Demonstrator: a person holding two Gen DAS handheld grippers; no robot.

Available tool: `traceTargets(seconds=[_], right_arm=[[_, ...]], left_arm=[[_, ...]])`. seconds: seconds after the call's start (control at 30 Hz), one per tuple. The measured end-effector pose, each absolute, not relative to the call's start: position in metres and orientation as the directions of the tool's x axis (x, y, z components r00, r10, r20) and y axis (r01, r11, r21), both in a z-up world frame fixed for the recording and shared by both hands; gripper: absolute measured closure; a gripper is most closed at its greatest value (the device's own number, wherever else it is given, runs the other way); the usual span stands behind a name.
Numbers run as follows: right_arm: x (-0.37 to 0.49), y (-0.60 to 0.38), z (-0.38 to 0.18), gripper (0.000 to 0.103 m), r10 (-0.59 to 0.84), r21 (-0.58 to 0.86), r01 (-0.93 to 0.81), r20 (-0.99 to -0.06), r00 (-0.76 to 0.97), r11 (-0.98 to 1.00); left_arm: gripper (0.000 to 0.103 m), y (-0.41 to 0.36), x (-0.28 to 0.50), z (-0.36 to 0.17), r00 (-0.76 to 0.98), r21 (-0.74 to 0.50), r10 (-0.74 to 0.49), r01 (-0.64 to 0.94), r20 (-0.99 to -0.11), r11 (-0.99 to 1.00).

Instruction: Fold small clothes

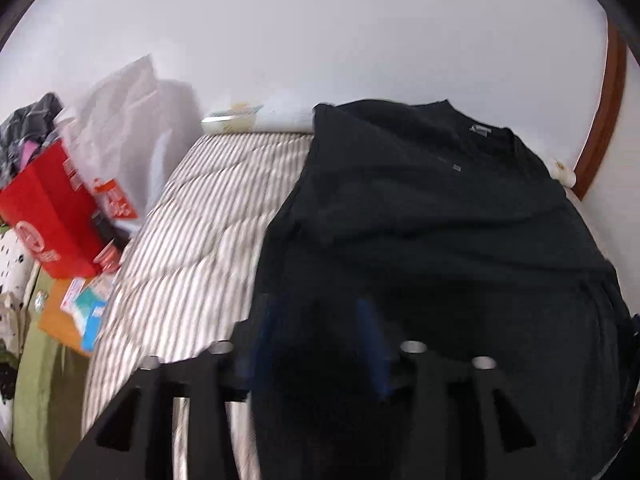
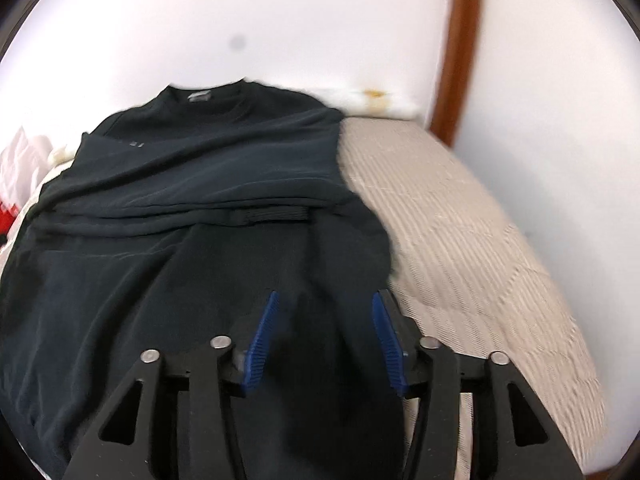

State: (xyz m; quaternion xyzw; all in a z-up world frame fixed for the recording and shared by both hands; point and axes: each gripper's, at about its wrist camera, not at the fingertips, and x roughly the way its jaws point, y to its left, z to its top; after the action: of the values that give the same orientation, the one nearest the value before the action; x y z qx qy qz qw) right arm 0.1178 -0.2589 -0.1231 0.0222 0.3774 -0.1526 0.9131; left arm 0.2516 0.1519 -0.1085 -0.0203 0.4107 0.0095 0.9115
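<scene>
A black t-shirt (image 1: 432,220) lies flat on a striped bed cover (image 1: 192,240), collar at the far end, sleeves folded in over the body. It also shows in the right wrist view (image 2: 192,200). My left gripper (image 1: 320,312) is open, its blue pads blurred, just above the shirt's near left hem. My right gripper (image 2: 324,304) is open, blue pads apart, over the shirt's near right hem, where the cloth bunches between them. Neither holds the cloth.
A red carton (image 1: 52,216), a white plastic bag (image 1: 120,120), an orange packet (image 1: 68,316) and dark clothes (image 1: 28,128) sit left of the bed. A white wall and a brown door frame (image 2: 460,40) stand behind. The bed cover (image 2: 480,240) lies bare to the right.
</scene>
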Motion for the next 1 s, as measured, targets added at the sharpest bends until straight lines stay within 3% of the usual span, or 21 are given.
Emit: traceTargets(seconds=[0.07, 0.33, 0.5, 0.57, 0.63, 0.67, 0.73, 0.77, 1.0], right_arm=[[0.102, -0.270, -0.126, 0.038, -0.230, -0.048, 0.284, -0.722, 0.653, 0.958], [0.048, -0.292, -0.149, 0.038, -0.125, 0.087, 0.288, -0.755, 0.644, 0.954], [0.042, -0.282, -0.157, 0.055, -0.121, 0.067, 0.253, -0.743, 0.658, 0.965], [0.044, -0.276, -0.159, 0.056, -0.120, 0.055, 0.238, -0.741, 0.661, 0.970], [0.047, -0.269, -0.159, 0.067, -0.124, 0.037, 0.223, -0.737, 0.664, 0.974], [0.047, -0.267, -0.159, 0.084, -0.103, 0.048, 0.204, -0.738, 0.667, 0.978], [0.047, -0.265, -0.156, 0.091, -0.091, 0.066, 0.203, -0.731, 0.676, 0.977], [0.047, -0.265, -0.155, 0.093, -0.095, 0.065, 0.208, -0.732, 0.675, 0.976], [0.037, -0.279, -0.149, 0.095, -0.072, 0.116, 0.219, -0.713, 0.697, 0.969]], left_arm=[[0.046, 0.162, 0.234, -0.112, 0.660, -0.042, -0.012, -0.030, -0.751, 0.999], [0.046, 0.184, 0.170, -0.140, 0.584, -0.131, -0.101, -0.010, -0.805, 0.991], [0.046, 0.175, 0.141, -0.149, 0.595, -0.099, -0.084, 0.008, -0.799, 0.995], [0.046, 0.167, 0.134, -0.150, 0.602, -0.068, -0.059, 0.008, -0.797, 0.998], [0.047, 0.161, 0.130, -0.152, 0.619, -0.041, -0.021, -0.018, -0.785, 0.999], [0.050, 0.158, 0.129, -0.153, 0.626, -0.029, -0.001, -0.034, -0.780, 0.999], [0.083, 0.155, 0.126, -0.152, 0.644, -0.040, -0.001, -0.046, -0.765, 0.998], [0.091, 0.154, 0.126, -0.151, 0.645, -0.043, 0.006, -0.060, -0.764, 0.997], [0.095, 0.162, 0.113, -0.145, 0.638, -0.120, -0.039, -0.084, -0.769, 0.989]])
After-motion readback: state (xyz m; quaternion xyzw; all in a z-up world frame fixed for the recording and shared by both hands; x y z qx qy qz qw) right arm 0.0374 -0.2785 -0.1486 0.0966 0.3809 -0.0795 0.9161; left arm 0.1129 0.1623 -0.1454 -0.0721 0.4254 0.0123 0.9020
